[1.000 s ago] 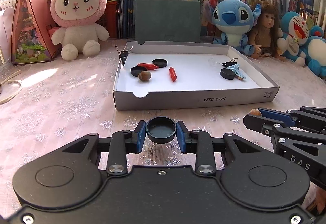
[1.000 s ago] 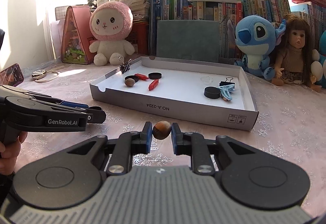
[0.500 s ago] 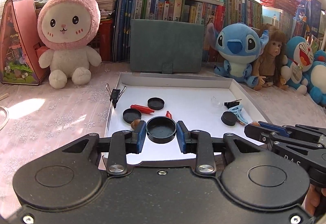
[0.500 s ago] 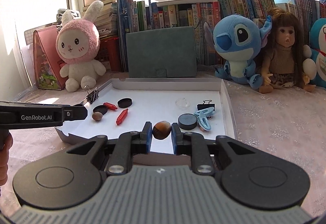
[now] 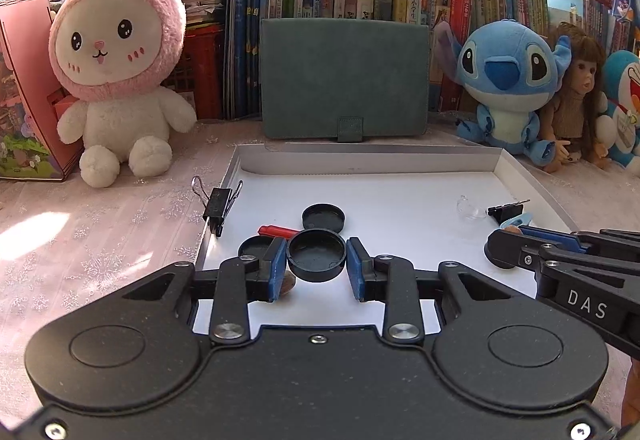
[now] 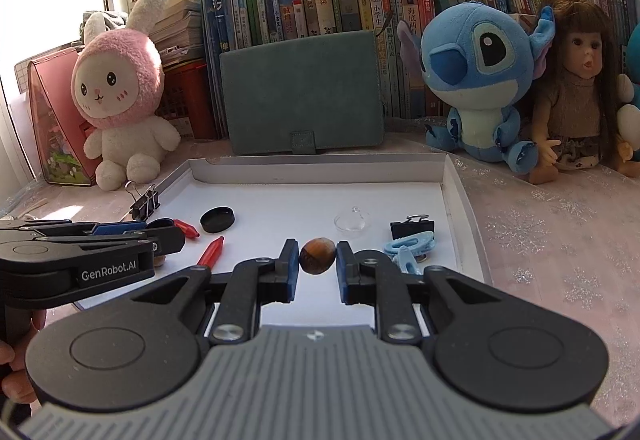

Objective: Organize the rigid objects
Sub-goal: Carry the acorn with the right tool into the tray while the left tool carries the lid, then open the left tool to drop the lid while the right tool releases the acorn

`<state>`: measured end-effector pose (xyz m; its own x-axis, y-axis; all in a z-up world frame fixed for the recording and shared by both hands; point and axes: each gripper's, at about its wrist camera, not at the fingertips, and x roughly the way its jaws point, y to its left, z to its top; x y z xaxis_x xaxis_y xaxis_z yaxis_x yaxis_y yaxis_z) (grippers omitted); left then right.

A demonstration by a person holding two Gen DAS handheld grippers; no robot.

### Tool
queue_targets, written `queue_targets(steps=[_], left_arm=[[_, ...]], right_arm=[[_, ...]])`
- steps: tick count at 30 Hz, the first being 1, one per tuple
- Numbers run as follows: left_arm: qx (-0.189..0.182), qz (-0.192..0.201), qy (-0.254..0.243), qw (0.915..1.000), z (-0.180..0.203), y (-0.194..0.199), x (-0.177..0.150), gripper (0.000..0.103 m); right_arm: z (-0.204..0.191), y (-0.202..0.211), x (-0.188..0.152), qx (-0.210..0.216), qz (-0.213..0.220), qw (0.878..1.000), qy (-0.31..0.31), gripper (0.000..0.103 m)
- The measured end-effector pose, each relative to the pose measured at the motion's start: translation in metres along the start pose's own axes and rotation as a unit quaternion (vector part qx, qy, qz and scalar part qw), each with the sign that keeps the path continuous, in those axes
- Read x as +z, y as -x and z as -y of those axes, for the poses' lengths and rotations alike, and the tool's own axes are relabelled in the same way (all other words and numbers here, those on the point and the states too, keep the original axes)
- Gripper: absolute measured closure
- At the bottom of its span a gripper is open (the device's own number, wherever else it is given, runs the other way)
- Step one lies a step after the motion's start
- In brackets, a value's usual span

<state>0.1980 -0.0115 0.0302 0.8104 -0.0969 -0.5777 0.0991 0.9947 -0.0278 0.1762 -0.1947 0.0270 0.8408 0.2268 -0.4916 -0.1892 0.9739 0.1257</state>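
My left gripper [image 5: 317, 263] is shut on a black round cap [image 5: 317, 255] and holds it over the near left part of the white shallow box [image 5: 400, 160]. My right gripper [image 6: 317, 266] is shut on a brown round bead [image 6: 317, 261] over the box's [image 6: 320, 164] near middle. In the box lie two more black caps [image 5: 323, 218] [image 5: 254, 246], a red piece [image 5: 278, 231] [image 6: 211, 251], a clear glass piece [image 6: 352, 223], a black binder clip [image 6: 412, 226] and a blue clip [image 6: 410, 246]. Another brown bead [image 5: 288, 282] peeks out below my left finger.
A black binder clip [image 5: 218, 204] is clipped on the box's left wall. A green case [image 5: 344, 78] stands behind the box. A pink rabbit plush [image 5: 120, 80] sits at the left, a blue plush [image 5: 508, 88] and a doll [image 5: 576, 100] at the right, with books behind.
Both grippers have moved forward from the table in front of the box to over the box's near part, each still holding its object.
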Motion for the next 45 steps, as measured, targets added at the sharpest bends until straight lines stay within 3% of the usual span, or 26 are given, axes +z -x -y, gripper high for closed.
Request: queue_targets(steps=[35,37,38,40,41,45], left_arm=[[0.014,-0.021,-0.014,0.9996,0.007,-0.030,-0.007,0.072],[0.014,-0.022,-0.012,0.9996,0.006,-0.029,-0.007,0.072],[0.014,-0.022,-0.011,0.9996,0.006,-0.027,-0.006,0.070],[0.013,-0.015,-0.014,0.9997,0.006,-0.023,-0.005,0.058],[0.013,-0.010,-0.016,0.9997,0.007,-0.020,-0.005,0.056],[0.019,0.009,-0.029,0.9994,0.010,-0.008,-0.002,0.045]], right_arm=[[-0.009,-0.037,-0.004,-0.009,-0.039,0.999,0.014,0.079],[-0.009,-0.037,-0.003,-0.009,-0.039,0.999,0.013,0.075],[-0.009,-0.036,-0.003,-0.009,-0.039,0.999,0.011,0.074],[-0.008,-0.034,-0.003,-0.007,-0.037,0.999,0.006,0.071],[-0.008,-0.032,-0.003,-0.006,-0.035,0.999,0.004,0.057],[-0.010,-0.024,-0.001,-0.007,-0.027,1.000,0.007,0.053]])
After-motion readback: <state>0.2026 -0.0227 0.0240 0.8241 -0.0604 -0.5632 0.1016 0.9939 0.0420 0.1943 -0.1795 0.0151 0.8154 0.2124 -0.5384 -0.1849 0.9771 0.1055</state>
